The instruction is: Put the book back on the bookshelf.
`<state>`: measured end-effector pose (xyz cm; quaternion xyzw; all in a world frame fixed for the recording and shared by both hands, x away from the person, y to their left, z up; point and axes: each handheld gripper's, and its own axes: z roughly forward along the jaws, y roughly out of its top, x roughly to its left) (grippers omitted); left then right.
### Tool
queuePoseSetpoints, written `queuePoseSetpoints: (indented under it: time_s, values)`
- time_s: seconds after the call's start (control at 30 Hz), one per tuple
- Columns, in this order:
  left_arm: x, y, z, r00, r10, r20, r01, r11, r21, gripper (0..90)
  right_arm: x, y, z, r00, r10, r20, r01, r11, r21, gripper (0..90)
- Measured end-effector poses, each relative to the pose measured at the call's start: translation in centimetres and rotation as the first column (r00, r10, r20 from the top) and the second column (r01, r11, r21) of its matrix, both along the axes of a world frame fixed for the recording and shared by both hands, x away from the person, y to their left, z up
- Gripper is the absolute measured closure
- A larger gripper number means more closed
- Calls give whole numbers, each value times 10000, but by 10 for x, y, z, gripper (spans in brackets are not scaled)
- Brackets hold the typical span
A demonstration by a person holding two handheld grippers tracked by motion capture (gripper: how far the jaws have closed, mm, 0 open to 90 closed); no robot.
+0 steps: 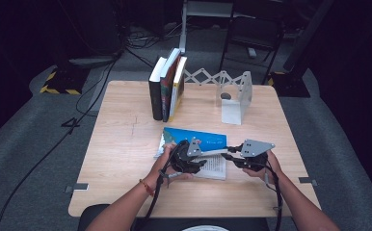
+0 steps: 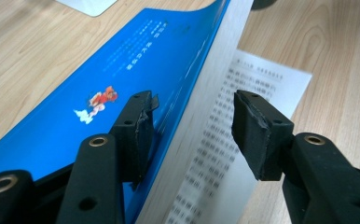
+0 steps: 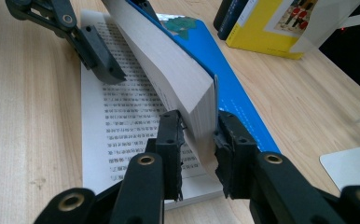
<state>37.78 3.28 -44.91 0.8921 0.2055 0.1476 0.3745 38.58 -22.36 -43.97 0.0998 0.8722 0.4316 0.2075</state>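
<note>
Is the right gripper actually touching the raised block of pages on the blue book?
Touching. The right gripper view shows the right gripper with both jaws pressed against the raised block of pages of the blue book, one on each side, no gap visible.

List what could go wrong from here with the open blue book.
1. The right claw pinches the raised page block of the blue book near one corner only; the block might slip out and drop shut.
2. The left claw straddles the block without squeezing it, so it gives little support.
3. The printed page lying flat beneath could crease if pressed.
</note>
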Motion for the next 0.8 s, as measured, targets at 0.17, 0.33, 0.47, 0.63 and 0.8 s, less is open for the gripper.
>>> queuePoseSetpoints:
  time_s: [0.17,0.33,0.47,0.63,0.8]
  values:
    - [-2,-7,-1,9984,306,470,-331,9979,551,565,-5,9,3,10000,-22,25,22,10000,-83,729]
    - [-3,-7,-1,9965,295,784,-357,9962,793,676,-9,16,5,9998,-139,106,140,9998,-108,713]
    - [-3,-1,0,9926,430,1139,-462,9986,257,746,-6,9,10,9987,-344,-386,374,9960,812,535]
    - [1,9,6,9914,514,1206,-470,9981,-398,794,6,-21,4,9872,-1286,-942,1386,9844,1086,421]
    - [3,18,16,9900,607,1271,-462,9924,-1144,796,26,-42,-15,9637,-2151,-1582,2279,9714,671,405]
